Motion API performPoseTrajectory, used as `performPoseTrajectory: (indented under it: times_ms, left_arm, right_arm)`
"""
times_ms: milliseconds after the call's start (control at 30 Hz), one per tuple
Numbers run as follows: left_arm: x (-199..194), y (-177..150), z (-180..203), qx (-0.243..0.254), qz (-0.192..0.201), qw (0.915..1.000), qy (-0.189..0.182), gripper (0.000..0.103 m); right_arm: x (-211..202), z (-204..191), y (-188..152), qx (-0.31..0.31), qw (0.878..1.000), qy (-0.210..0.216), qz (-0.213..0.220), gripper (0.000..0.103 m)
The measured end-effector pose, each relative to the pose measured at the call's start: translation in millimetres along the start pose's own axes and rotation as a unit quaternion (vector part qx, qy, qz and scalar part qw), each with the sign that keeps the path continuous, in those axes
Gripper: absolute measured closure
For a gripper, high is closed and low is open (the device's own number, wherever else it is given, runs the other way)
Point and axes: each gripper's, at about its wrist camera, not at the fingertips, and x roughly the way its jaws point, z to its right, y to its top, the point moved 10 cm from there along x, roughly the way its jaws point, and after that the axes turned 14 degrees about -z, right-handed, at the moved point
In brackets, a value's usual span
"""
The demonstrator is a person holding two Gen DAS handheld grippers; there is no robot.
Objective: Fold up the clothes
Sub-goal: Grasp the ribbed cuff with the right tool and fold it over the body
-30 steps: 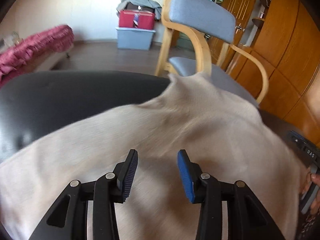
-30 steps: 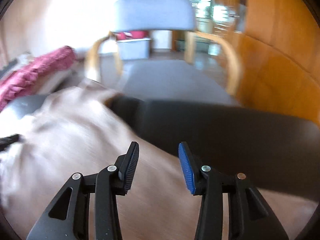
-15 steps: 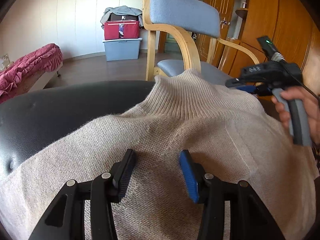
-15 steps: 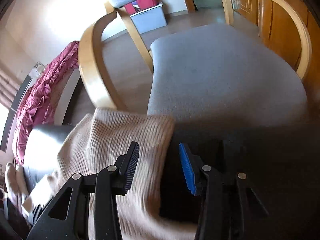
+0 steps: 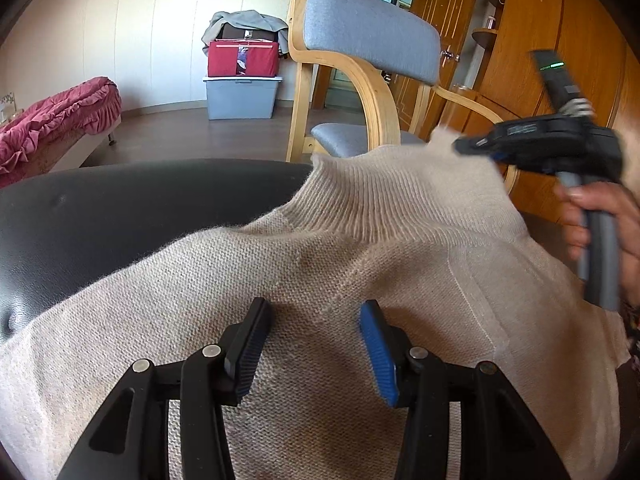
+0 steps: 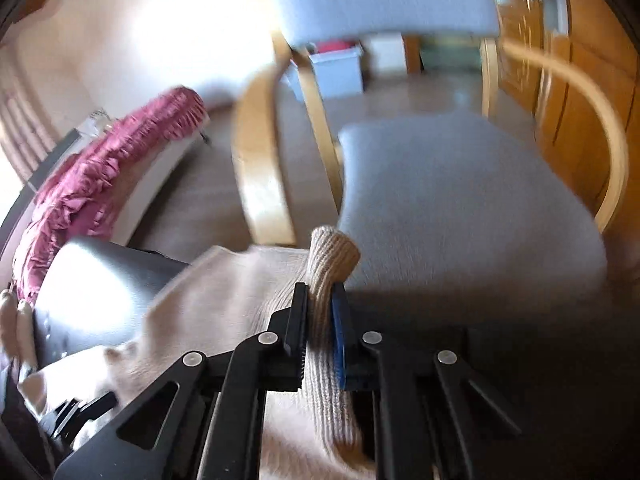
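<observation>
Soft beige knit sweater (image 5: 360, 272) lies on black padded bench (image 5: 120, 208). Left tool (image 5: 316, 344) open above it. Right tool (image 6: 320, 320) pinches ribbed collar (image 6: 332, 256). Grey wooden chair (image 5: 368, 40) just behind.

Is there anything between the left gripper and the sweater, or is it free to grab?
Nothing visible is in the way. The left gripper hangs open directly over the beige sweater, while the right gripper is shut on its ribbed collar.

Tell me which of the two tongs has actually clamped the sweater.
The right tongs: shut on the sweater's ribbed collar. The left tongs are open above the sweater.
</observation>
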Motion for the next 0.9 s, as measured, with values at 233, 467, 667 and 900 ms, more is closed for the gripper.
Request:
performPoseTrajectory:
  times_ms: [233,467,667,900]
  left_arm:
    - [-1,0,0,-0.006,-0.001,0.9999,-0.01,0.055]
    - [-31,-13,-31,-0.113,0.018,0.9899,-0.084,0.055]
    - [-49,-25,-61,-0.195,0.016,0.9727,-0.125,0.055]
    - [-57,6,-23,-0.132,-0.001,0.9826,-0.131,0.055]
  right_arm:
    - [-73,-53,-78,-0.106,0.993,0.014,0.057,0.092]
    - [-56,-47,-176,-0.121,0.992,-0.01,0.019,0.096]
    - [-45,-26,-211,-0.062,0.997,0.036,-0.005,0.098]
    - [-44,-28,-218,-0.058,0.998,0.031,-0.003,0.097]
